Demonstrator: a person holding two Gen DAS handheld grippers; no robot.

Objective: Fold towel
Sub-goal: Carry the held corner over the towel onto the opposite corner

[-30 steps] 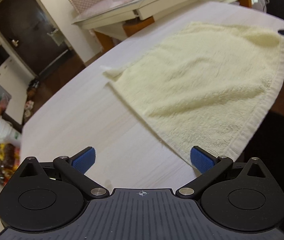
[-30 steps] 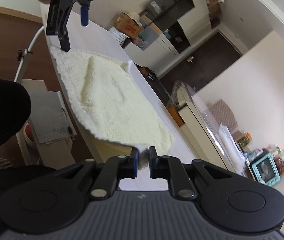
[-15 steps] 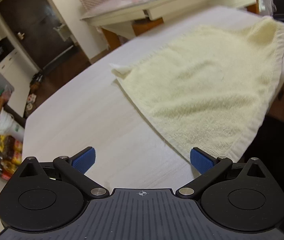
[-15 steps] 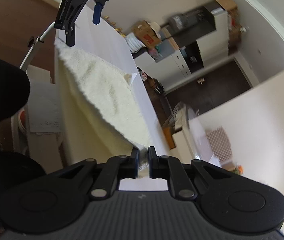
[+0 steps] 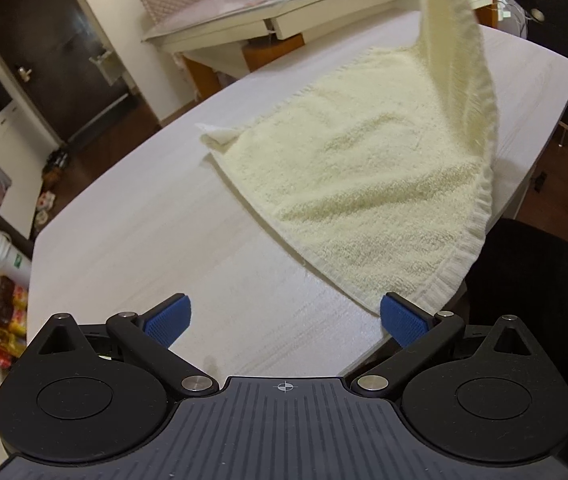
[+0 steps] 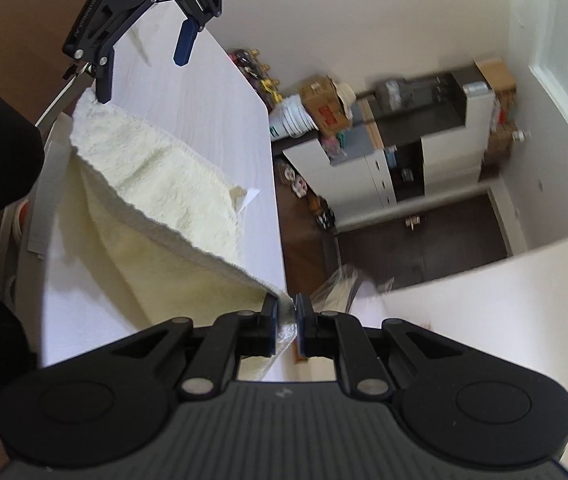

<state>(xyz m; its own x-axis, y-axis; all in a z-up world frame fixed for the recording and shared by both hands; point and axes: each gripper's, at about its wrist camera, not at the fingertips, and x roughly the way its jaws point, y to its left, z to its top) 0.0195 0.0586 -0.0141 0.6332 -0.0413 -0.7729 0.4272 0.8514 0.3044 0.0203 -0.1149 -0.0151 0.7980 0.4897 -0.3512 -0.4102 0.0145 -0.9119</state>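
A: Where is the towel?
B: Mostly flat on the white surface. One corner is lifted, clamped in the right tool, whose pads press together on the cloth.
A: The left tool?
B: Pads wide apart, nothing between them, at the near towel corner.
A: Any writing?
B: Lettering on that tool's arm and red print on a box, both too blurred to read.
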